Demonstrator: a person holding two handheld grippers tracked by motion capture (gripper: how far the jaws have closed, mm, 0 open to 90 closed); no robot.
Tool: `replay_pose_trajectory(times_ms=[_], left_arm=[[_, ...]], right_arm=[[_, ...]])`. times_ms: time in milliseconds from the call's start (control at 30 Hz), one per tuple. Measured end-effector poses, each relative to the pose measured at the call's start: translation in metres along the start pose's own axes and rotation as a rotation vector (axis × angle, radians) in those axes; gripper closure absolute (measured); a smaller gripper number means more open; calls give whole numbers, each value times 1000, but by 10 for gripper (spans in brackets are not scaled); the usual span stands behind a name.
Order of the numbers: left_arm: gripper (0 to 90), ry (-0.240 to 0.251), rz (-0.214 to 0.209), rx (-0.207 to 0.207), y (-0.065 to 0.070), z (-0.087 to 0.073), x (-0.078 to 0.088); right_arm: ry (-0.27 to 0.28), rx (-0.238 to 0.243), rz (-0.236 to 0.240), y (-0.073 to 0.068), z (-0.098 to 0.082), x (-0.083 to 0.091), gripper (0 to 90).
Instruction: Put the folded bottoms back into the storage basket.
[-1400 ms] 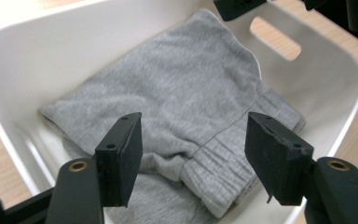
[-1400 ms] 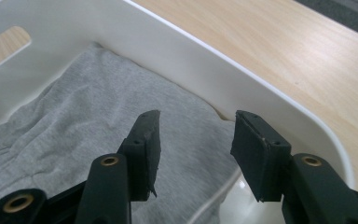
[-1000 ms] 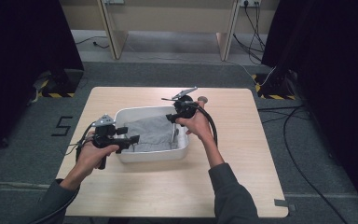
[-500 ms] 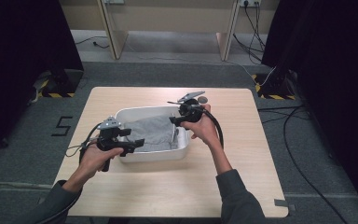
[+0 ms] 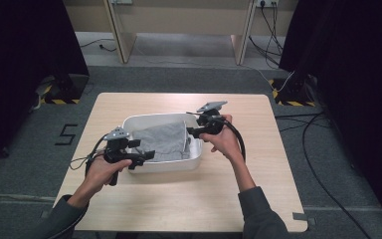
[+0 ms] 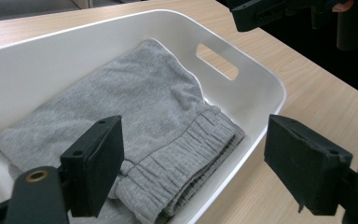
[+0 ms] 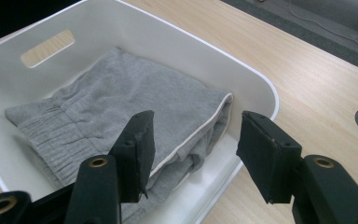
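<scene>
**Letting go of the folded garment in the bin**

The folded grey garment (image 5: 163, 141) lies flat inside the white bin (image 5: 151, 166) at mid-counter (image 5: 179, 209). The left gripper (image 6: 193, 175) has just been opening; its fingers stand apart over the bin's near wall, nothing between them. The right gripper (image 7: 193, 151) hangs over the opposite wall, fingers apart and empty. Lift both straight up before drawing back, so no finger catches the rim or the ribbed cuff. Bare counter on every side gives ample room.
</scene>
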State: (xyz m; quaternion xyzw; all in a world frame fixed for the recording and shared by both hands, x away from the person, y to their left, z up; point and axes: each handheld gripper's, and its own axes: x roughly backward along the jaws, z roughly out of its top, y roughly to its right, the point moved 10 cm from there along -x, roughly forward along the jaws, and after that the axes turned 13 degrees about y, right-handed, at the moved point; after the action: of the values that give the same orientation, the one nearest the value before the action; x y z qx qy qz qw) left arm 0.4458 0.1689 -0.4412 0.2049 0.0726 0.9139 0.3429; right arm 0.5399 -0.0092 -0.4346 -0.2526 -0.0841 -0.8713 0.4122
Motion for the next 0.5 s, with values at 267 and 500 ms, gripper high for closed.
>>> replay_pose_trajectory(times_ms=[267,500], left_arm=[[197,1,-6,-12,6,2,1],[193,-1,-23,-6,13,-2,-2]], right_arm=[[14,4,-5,2,-5,13,455],[40,-21,-8,7,-13,28,446]])
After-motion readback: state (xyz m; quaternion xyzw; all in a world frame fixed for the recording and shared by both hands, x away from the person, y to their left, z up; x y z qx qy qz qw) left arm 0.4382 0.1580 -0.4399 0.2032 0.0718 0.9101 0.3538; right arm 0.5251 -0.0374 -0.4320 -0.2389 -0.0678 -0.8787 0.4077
